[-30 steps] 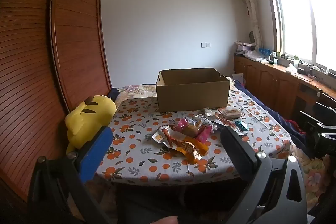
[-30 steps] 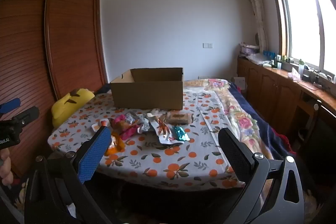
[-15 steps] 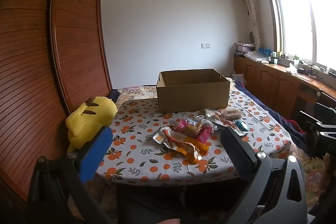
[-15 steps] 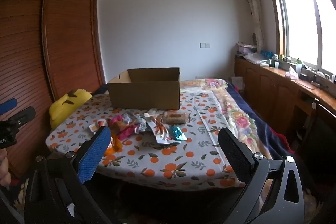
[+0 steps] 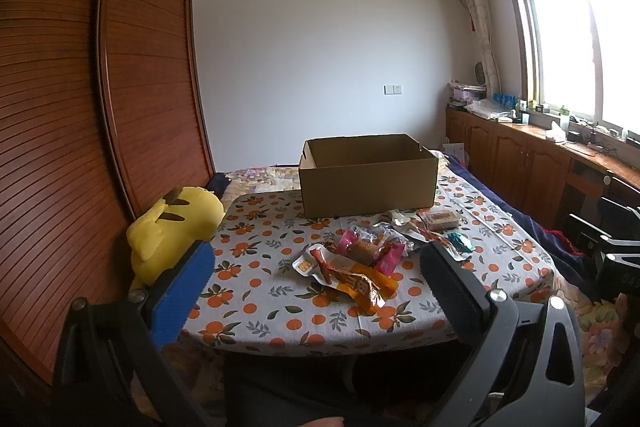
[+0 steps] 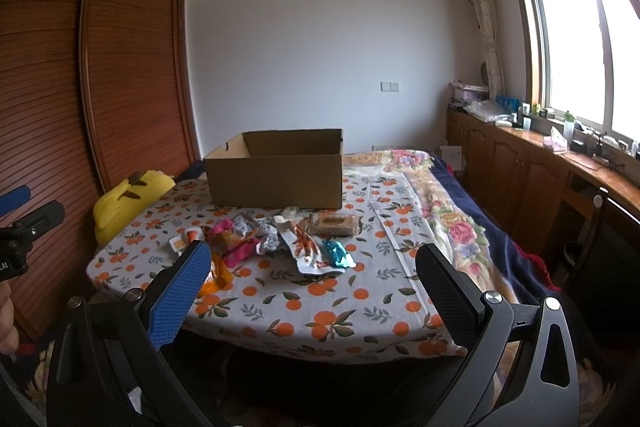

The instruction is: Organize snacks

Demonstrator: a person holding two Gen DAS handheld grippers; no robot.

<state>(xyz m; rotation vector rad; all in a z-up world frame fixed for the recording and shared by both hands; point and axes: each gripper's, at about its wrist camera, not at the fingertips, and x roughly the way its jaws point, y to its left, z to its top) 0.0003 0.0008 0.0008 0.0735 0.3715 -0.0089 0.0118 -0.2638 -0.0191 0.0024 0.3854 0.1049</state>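
Both grippers, left gripper (image 5: 316,279) and right gripper (image 6: 312,275), stand spread wide, holding nothing, short of the snack pile (image 6: 264,239). Cardboard box (image 6: 276,173) interior hidden; wrapper labels illegible.

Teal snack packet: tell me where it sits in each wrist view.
Left wrist: the teal snack packet lies right of centre, at the right end of the snack pile, just above the right finger.
Right wrist: the packet lies at centre, on the pile's near right edge.
Shared landmark: the cardboard box behind the pile.
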